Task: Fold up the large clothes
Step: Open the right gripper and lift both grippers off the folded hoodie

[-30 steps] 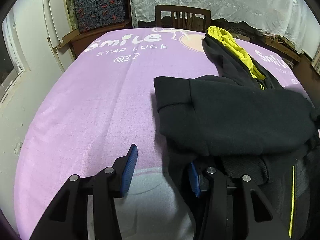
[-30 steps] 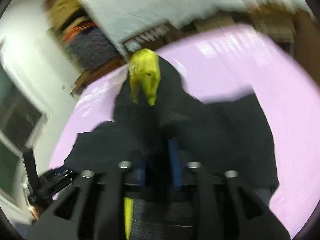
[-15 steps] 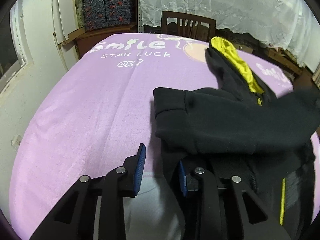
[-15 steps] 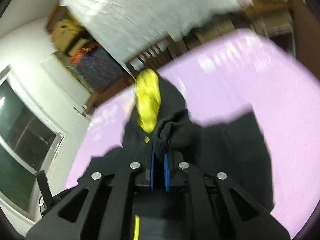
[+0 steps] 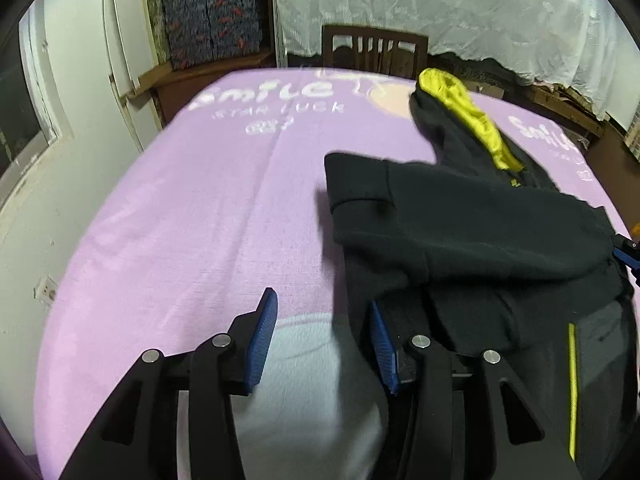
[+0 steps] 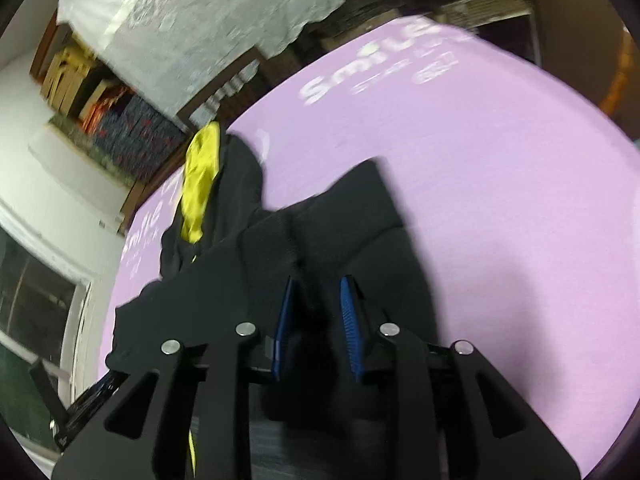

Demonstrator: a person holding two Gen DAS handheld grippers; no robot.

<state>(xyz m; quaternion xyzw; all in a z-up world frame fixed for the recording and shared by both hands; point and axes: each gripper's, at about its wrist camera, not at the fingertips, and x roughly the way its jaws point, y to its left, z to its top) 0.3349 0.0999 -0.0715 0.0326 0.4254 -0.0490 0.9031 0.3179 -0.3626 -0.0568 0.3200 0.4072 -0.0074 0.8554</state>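
A black hooded jacket (image 5: 472, 236) with a yellow-lined hood (image 5: 468, 116) lies on the purple blanket (image 5: 200, 216); one sleeve is folded across its body. My left gripper (image 5: 322, 320) is open and empty at the jacket's left hem; its right pad touches the cloth edge. In the right wrist view the jacket (image 6: 340, 232) lies under my right gripper (image 6: 318, 308), whose jaws stand open with black sleeve cloth loose between them. The yellow hood (image 6: 198, 184) shows at the far left there.
The blanket covers a bed with white "Smile" lettering (image 5: 264, 94). A wooden chair (image 5: 374, 50) stands behind the bed under a white lace curtain (image 5: 440, 4). Patterned boxes (image 5: 212, 28) and a white wall are at the left.
My right gripper was shut on the sleeve cuff, carried it across the jacket, lowered, and has now opened. My left gripper has opened wider and stays at the hem.
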